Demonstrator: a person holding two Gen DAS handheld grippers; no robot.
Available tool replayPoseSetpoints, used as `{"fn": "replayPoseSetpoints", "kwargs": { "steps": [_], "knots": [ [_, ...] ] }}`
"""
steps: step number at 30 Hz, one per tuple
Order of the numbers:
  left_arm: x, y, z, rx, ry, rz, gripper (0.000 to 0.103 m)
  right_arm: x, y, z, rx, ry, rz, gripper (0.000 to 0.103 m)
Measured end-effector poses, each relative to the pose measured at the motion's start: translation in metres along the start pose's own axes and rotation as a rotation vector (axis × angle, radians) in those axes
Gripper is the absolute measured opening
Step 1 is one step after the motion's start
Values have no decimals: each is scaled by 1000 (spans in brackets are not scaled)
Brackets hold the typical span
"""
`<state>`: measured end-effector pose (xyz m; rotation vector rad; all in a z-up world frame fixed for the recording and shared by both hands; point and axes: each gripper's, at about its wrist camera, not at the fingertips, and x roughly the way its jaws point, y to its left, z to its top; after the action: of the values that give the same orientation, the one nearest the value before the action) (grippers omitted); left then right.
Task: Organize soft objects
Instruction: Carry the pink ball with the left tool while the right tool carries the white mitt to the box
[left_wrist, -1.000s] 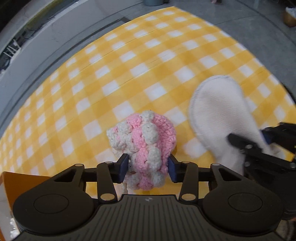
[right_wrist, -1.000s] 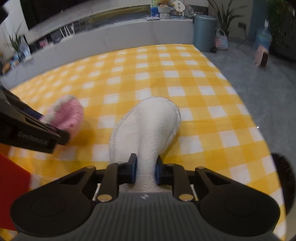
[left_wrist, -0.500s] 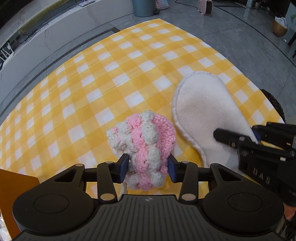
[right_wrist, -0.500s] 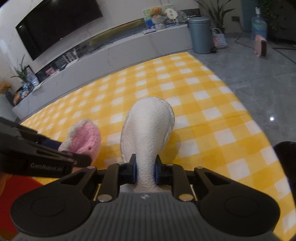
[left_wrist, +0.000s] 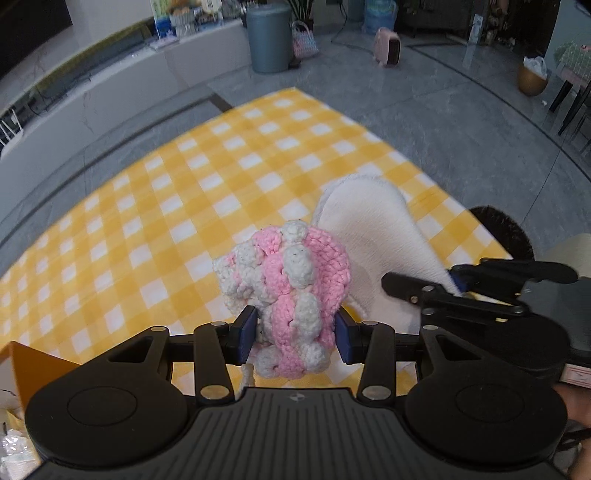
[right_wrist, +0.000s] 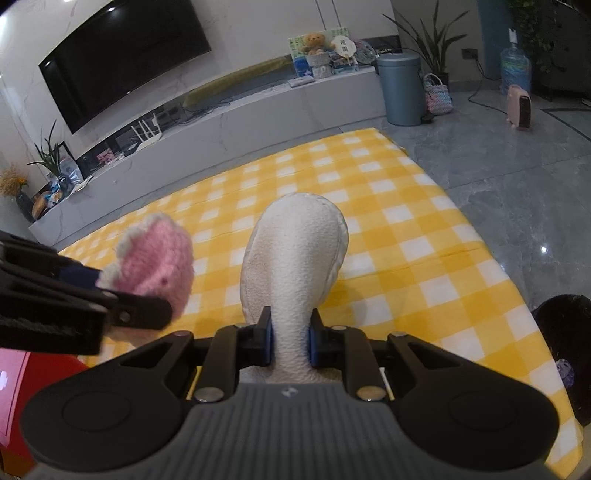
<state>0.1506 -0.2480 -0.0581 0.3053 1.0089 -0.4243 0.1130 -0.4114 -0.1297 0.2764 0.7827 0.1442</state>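
1. Yellow-and-white checked blanket lies spread flat on the grey tiled floor, and both my tongs hang above it, angled down toward it.
2. Black television hangs on the pale wall above a long low white shelf at the far side of the blanket.
3. Grey-blue bin stands on the floor past the blanket's far corner, with a small woven basket just beside it and a pink heater farther to the right.
4. White fleece slipper is in my right tongs, which are clamped tight on its narrow heel end; the rounded toe points away from me, lifted off the blanket.
5. Pink and white crocheted piece, knobbly with raised white bobbles, is in my left tongs; the blue pads press on its lower part from both sides, so the tongs are closed on it at about half their spread. It is held just beside the slipper, on its left, also above the blanket.
6. In the left wrist view, the slipper shows behind the crochet, with my right tongs gripping it from the right.
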Motion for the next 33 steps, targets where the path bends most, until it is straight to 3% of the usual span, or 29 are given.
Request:
{"fn": "replayPoseSetpoints", "kwargs": {
  "steps": [11,19,27,33],
  "knots": [
    [-79,19,-19,-11,-151,0,49,-46,22,9,-18,-138,76,17],
    [-112,46,-41,-42,-218,-8,49,-76,57,12,-96,-226,153,17],
    [-148,105,-87,-178,-299,-17,49,-102,101,13,-185,-286,311,17],
    [-170,157,-134,-345,-377,10,49,-102,149,10,-268,-269,429,17]
  ]
}}
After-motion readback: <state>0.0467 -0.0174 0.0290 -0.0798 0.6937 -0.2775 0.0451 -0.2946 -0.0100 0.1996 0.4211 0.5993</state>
